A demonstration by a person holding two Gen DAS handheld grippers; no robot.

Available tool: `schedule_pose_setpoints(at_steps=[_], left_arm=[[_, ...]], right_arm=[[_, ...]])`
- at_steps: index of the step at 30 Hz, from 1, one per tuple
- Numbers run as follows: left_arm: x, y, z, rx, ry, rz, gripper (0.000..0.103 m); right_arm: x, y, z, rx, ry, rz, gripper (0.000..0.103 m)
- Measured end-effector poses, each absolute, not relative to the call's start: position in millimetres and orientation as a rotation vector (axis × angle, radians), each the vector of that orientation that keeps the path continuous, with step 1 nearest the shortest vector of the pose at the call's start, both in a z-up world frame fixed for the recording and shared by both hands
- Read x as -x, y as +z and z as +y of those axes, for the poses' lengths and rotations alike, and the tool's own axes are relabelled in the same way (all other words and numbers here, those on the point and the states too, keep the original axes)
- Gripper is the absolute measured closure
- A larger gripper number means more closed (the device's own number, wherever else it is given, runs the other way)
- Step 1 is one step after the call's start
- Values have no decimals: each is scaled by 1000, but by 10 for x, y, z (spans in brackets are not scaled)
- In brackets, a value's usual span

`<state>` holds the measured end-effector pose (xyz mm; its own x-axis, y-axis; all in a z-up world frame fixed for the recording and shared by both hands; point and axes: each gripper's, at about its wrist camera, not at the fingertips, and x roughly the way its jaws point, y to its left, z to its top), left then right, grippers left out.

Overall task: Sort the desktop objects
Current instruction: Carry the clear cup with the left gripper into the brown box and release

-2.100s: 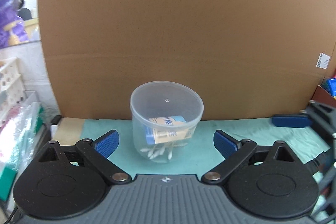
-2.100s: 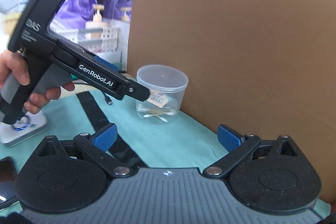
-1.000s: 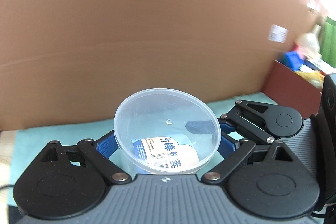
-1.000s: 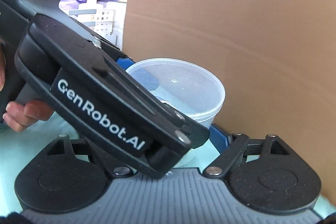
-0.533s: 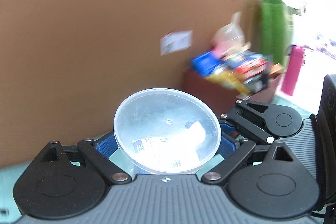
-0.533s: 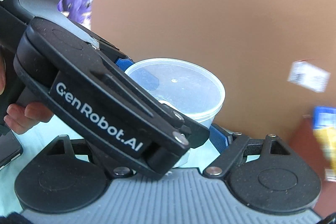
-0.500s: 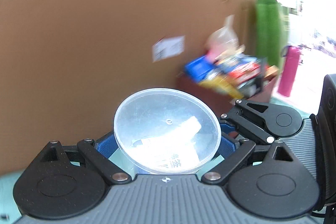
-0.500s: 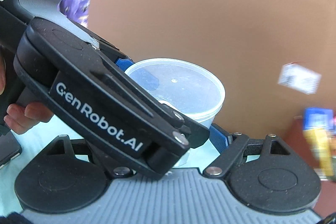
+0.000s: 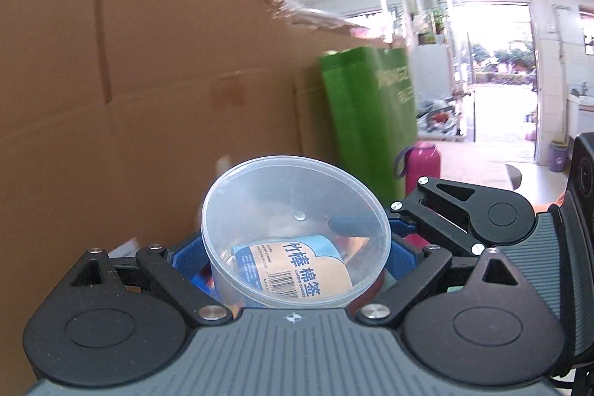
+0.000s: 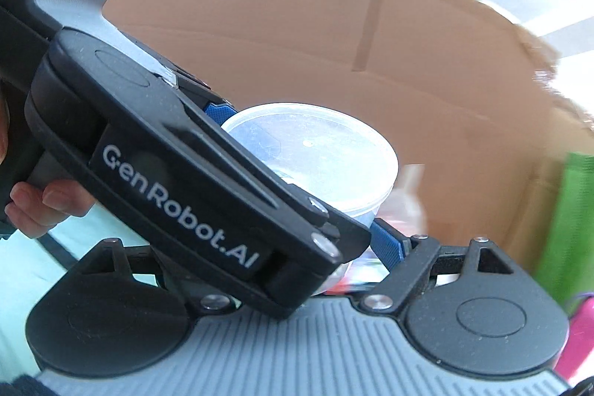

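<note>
L tongs (image 9: 295, 257) clamped on clear tub (image 9: 295, 210), R tongs (image 10: 315, 247) also gripping it, swab pack (image 9: 297, 266) inside

Left and centre of the left wrist frame: cardboard wall (image 9: 130, 121) shuts it off, no way through.
Centre right: green panel (image 9: 367, 106) leans against the cardboard, pink bottle (image 9: 423, 166) just below it, both in the path.
Far right: open doorway (image 9: 497, 77) and bare floor, the one clear lane.
Between the left gripper (image 9: 293, 255) fingers: clear tub (image 10: 315, 154) fills the gap.
Lower right: right gripper (image 9: 475, 221) crowds in, touching the tub's side.
Right wrist frame, left half: the left gripper's body blocks it.
</note>
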<state>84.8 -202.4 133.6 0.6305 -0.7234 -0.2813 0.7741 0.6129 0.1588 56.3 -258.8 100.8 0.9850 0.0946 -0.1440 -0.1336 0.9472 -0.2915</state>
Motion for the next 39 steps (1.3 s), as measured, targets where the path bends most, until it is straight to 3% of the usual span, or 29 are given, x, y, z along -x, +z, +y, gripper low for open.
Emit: schedule_pose_setpoints(at_steps=[9, 24, 27, 31, 39], left_arm=[[-1324, 1336, -2620, -210, -935, 259, 5], [-1603, 1233, -2604, -190, -866, 314, 3], [-1654, 1233, -2583, -175, -858, 334, 3], [-1702, 1237, -2521, -150, -843, 348, 3], [-1696, 1345, -2346, -81, -825, 342, 2]], right_arm=[[-914, 1213, -3326, 307, 51, 205, 19], [-1545, 1041, -3575, 298, 94, 287, 19], [-1600, 1018, -3564, 299, 88, 289, 17], [-1618, 996, -3562, 310, 50, 271, 4], [-1601, 1058, -3623, 244, 31, 249, 4]])
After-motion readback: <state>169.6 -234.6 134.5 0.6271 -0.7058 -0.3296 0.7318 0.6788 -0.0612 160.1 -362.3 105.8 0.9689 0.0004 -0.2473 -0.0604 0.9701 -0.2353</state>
